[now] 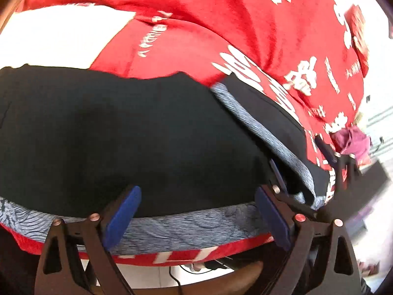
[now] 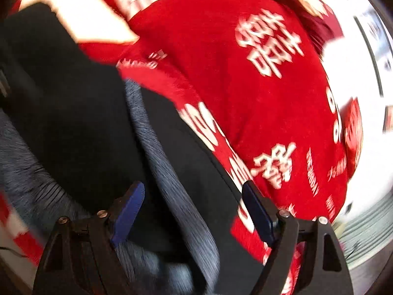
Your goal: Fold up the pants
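Left wrist view, pants: black pants (image 1: 122, 127) fill the centre and left of the frame, lying flat on a red cloth with white lettering (image 1: 245, 32); a grey-blue band (image 1: 191, 223) runs along their near edge at the bottom, and a second grey-blue strip climbs toward the upper right.
Left wrist view, left gripper: the left gripper (image 1: 196, 216) hangs over the near band, blue pads wide apart, nothing between them; released.
Left wrist view, other gripper: dark fingers with blue pads show at right of frame beside the strip, partly hidden.
Left wrist view, surroundings: a pink bundle (image 1: 353, 142) lies at the right edge, well apart from the pants.

Right wrist view, pants: the pants (image 2: 73, 113) occupy the left half; the grey-blue strip runs from upper centre to the bottom centre. The picture is blurred.
Right wrist view, right gripper: the right gripper (image 2: 194, 216) stands spread, pads clear of the fabric, which passes below the gap; released, holding nothing.
Right wrist view, cloth: the red cloth fills the upper right.

Step in hand: judged to be between folds; both grippers empty, the pants laid down and partly doubled.
Next move: judged to call for each gripper to close on an edge or band, both layers caught together, then carry it across evenly.
Risk: pinching one layer only, or dragging the red cloth along.
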{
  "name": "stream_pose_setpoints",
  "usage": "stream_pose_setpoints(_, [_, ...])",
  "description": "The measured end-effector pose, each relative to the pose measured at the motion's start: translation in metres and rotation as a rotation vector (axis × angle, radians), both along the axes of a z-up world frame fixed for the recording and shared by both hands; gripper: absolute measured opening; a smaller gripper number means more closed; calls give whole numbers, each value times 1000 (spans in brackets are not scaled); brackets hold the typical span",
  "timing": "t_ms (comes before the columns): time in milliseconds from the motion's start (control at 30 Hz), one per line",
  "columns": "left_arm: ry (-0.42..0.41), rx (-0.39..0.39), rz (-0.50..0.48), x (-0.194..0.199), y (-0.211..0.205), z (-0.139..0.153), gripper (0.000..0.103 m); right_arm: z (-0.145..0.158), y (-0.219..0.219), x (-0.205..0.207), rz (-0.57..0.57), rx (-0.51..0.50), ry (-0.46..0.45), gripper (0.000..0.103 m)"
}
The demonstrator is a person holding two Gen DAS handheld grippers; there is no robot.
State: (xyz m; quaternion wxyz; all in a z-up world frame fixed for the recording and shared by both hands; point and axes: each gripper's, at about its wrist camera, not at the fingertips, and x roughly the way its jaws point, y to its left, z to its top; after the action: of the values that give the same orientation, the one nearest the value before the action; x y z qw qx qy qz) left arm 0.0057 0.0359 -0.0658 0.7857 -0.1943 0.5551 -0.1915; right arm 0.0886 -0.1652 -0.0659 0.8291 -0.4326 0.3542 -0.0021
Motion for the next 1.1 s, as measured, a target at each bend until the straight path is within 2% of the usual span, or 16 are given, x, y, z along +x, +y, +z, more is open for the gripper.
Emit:
stream_pose_setpoints(67, [11, -15, 13, 0, 9, -2, 94, -19, 5, 21, -27, -66, 10, 79])
stream_pose_setpoints(133, [-2, -6, 14, 1, 12, -1, 94, -23, 2, 31, -53, -4, 78, 37])
stream_pose_setpoints(167, [0, -4, 8, 2, 11, -2, 94, -22, -6, 38, -95, 81, 144, 7])
stream_pose_setpoints(300, [-1, 15, -55, 3, -15, 1, 94, 7, -39, 32, -140, 270, 133, 7])
stream_pose_setpoints(367, [-14, 41, -114, 1, -39, 5, 94, 37, -71, 24, -218, 423, 88, 7])
stream_pose_setpoints(467, [-36, 60, -225, -3, -85, 12, 94, 85, -145, -1, -383, 702, -14, 7])
stream_pose_setpoints(533, [-46, 69, -281, -6, -112, 15, 94, 104, -195, -21, -502, 859, -86, 7])
stream_pose_setpoints(567, [-52, 76, -314, -8, -127, 16, 94, 109, -232, -34, -590, 975, -120, 7])
stream_pose_setpoints(633, [-51, 101, -369, -12, -152, 13, 94, 96, -283, -52, -713, 1140, -110, 7])
stream_pose_setpoints(700, [-28, 117, -405, -14, -169, 4, 94, 58, -318, -65, -791, 1209, -25, 9])
stream_pose_setpoints(767, [12, 147, -419, -14, -180, -9, 94, 25, -335, -72, -831, 1269, 49, 9])
stream_pose_setpoints(833, [-5, 171, -421, -18, -183, -10, 94, 1, -348, -79, -879, 1353, 83, 12])
stream_pose_setpoints(967, [-2, 176, -415, -19, -185, -8, 94, -11, -362, -95, -891, 1506, 61, 14])
stream_pose_setpoints(1033, [-1, 184, -409, -20, -186, -7, 94, -14, -370, -100, -913, 1530, 20, 25])
stream_pose_setpoints(1067, [-2, 191, -410, -19, -188, -8, 94, -16, -373, -105, -939, 1535, -15, 44])
stream_pose_setpoints(1100, [-6, 203, -412, -21, -189, -8, 96, -21, -378, -111, -967, 1556, -55, 67])
